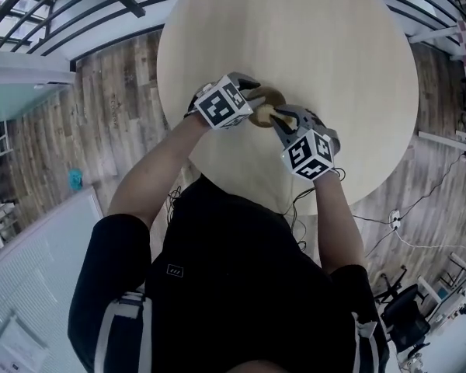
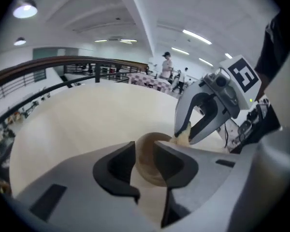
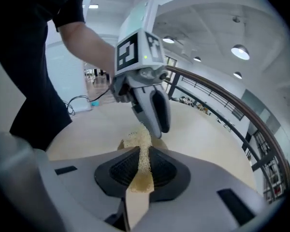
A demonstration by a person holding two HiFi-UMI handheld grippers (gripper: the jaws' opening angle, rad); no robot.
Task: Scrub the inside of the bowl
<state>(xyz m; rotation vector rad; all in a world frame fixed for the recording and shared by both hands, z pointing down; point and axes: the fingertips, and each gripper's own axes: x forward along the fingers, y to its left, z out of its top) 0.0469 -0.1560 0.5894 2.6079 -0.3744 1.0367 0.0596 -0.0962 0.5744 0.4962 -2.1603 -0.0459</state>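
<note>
A small brown bowl (image 1: 267,96) sits on the round pale wooden table (image 1: 334,61) near its front edge. In the left gripper view the bowl (image 2: 146,170) shows through the gap between my left gripper's (image 2: 144,149) jaws, which stand apart and do not press on it. My left gripper (image 1: 256,94) is at the bowl's left side. My right gripper (image 1: 279,117) is at the bowl's right, just above it, shut on a yellow scrub sponge (image 3: 137,140). The sponge (image 2: 182,138) hangs over the bowl's rim.
The table stands on a wood-plank floor (image 1: 101,123) beside a dark railing (image 1: 54,6). Cables (image 1: 419,208) and an office chair (image 1: 404,309) lie to the right. People (image 2: 166,64) stand far off beyond checked tables.
</note>
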